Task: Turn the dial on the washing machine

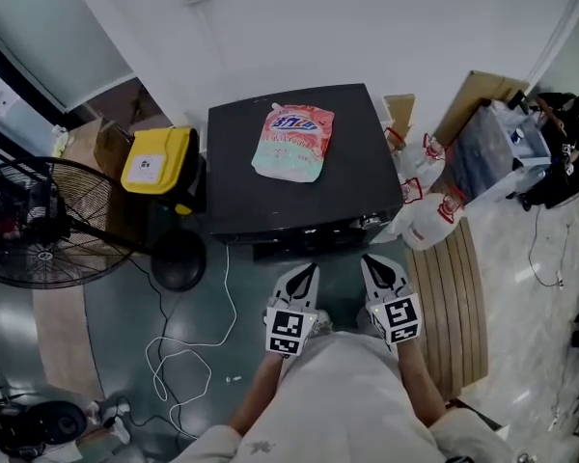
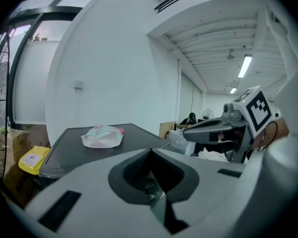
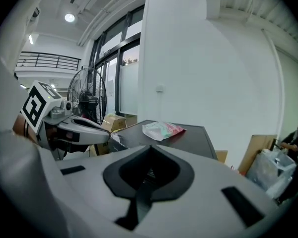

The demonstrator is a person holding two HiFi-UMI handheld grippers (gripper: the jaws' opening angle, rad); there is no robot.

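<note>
The black washing machine (image 1: 234, 174) stands in the middle of the head view, its front control strip (image 1: 304, 230) facing me. I cannot make out the dial clearly; a small shiny part (image 1: 370, 220) shows at the strip's right end. A pink and green detergent pouch (image 1: 293, 142) lies on the lid. Both grippers hang side by side just before the machine's front, clear of it. My left gripper (image 1: 308, 269) is shut and holds nothing. My right gripper (image 1: 370, 259) is likewise shut and empty. Each gripper view looks over its shut jaws across the lid to the pouch (image 2: 102, 136) (image 3: 162, 130).
A yellow container (image 1: 158, 160) sits left of the machine, with a large floor fan (image 1: 39, 222) further left. A white cable (image 1: 188, 345) loops on the floor. Plastic bags (image 1: 434, 210), cardboard (image 1: 478, 99) and a slatted wooden board (image 1: 454, 307) crowd the right side.
</note>
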